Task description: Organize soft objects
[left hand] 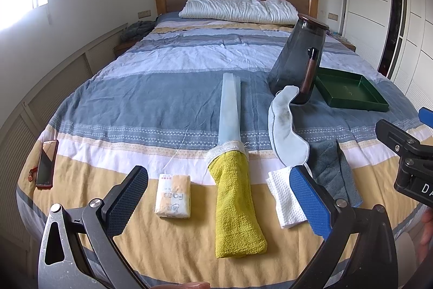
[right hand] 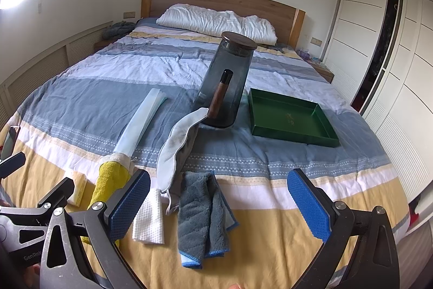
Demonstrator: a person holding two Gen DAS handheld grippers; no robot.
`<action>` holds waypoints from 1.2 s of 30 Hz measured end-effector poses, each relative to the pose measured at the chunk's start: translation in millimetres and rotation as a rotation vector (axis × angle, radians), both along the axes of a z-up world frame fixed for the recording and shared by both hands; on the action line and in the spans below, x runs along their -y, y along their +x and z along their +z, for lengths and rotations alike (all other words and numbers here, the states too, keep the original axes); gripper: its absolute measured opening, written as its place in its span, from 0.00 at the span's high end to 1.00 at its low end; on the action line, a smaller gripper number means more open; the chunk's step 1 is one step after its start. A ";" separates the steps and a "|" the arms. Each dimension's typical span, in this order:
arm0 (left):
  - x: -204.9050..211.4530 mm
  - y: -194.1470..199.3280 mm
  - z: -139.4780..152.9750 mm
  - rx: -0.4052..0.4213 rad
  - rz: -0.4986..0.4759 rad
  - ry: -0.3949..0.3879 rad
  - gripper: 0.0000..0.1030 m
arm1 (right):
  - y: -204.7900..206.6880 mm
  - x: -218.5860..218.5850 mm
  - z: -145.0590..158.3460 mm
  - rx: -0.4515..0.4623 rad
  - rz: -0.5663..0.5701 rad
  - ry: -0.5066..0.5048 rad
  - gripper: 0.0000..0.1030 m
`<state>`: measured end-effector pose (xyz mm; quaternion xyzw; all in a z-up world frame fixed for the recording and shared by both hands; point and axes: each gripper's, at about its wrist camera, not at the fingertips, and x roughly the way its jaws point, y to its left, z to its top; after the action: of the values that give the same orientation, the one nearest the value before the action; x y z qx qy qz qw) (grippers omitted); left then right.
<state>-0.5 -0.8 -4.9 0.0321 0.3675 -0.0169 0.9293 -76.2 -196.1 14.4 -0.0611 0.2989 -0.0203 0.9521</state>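
We hold both grippers over the bed's foot edge, jaws spread and empty. Between the left gripper's jaws lies the yellow towel, rolled, half tucked in a pale sleeve. Between the right gripper's lies the folded grey cloth. The green tray sits empty beside the jar.

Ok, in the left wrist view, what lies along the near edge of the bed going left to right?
phone → tissue pack → yellow towel → white paper towel → grey cloth
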 end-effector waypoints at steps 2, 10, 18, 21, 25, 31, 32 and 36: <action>-0.5 -0.3 -0.6 0.000 -0.001 0.001 0.01 | 0.0 0.0 0.0 -0.001 -0.001 -0.001 0.00; -1.3 -1.3 -1.6 -0.005 0.001 -0.004 0.01 | -0.5 0.4 0.4 0.000 -0.001 -0.001 0.00; -1.2 -1.6 -1.9 -0.006 -0.002 -0.008 0.01 | -1.6 0.0 -0.1 0.000 -0.001 -0.001 0.00; -1.2 -1.3 -2.1 -0.010 0.000 -0.010 0.01 | -1.2 -0.2 -0.7 -0.001 -0.003 -0.004 0.00; -1.8 -1.5 -1.2 -0.011 -0.001 -0.012 0.01 | -1.0 -0.6 -1.9 0.000 -0.007 -0.004 0.00; -2.4 -1.1 -1.1 -0.013 -0.001 -0.010 0.01 | -1.6 -0.3 -0.5 0.004 -0.009 -0.005 0.00; -2.5 -1.2 -1.1 -0.013 -0.001 -0.011 0.01 | -1.7 0.1 -0.3 0.004 -0.010 -0.005 0.00; -2.8 -1.2 -0.6 -0.013 -0.003 -0.010 0.01 | -2.3 0.2 0.1 0.007 -0.009 -0.005 0.00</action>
<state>-1.7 2.0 -5.5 0.0277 0.3733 -0.0202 0.9271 -78.4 -196.3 14.5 -0.0618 0.2958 -0.0257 0.9529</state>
